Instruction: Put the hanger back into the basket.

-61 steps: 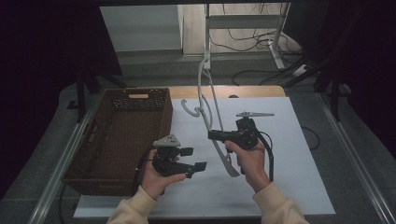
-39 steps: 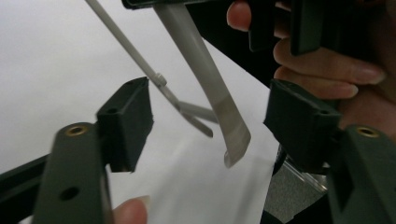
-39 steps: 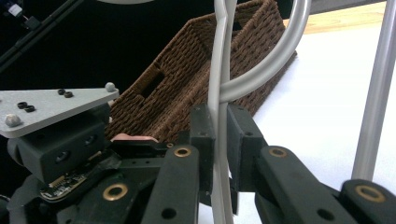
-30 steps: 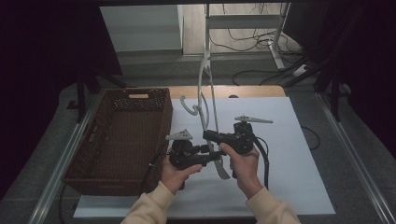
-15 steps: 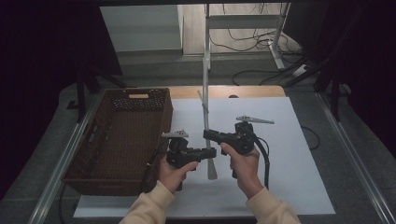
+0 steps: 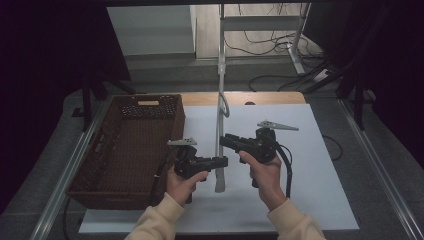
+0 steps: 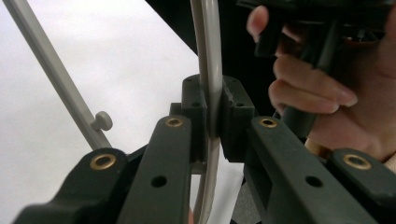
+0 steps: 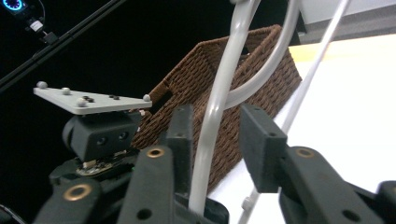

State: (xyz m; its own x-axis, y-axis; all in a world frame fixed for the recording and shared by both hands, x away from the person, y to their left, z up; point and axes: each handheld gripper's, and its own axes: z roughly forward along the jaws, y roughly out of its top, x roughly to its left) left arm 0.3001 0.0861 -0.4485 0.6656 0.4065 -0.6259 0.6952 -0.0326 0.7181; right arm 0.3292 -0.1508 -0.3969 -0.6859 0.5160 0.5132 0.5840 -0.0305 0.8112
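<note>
Above the counter [image 6: 320,150], the left gripper [image 6: 220,161] fingers clench the plastic hanger [image 6: 220,135] on its thin rod. The right gripper [image 6: 226,141] fingers have just been opening, the rod loose between them. It looks light, stiff and probably slick, so hold the straight shaft.

A white-topped table [image 6: 320,200] is filling the middle of the high view, its wooden far edge [image 6: 270,98] showing beyond the white surface. A brown wicker basket [image 6: 127,150] is sitting directly on the table's left side, long side running away from the person. The table is standing on a grey floor [image 6: 380,150] where cables [image 6: 280,47] are trailing.
</note>
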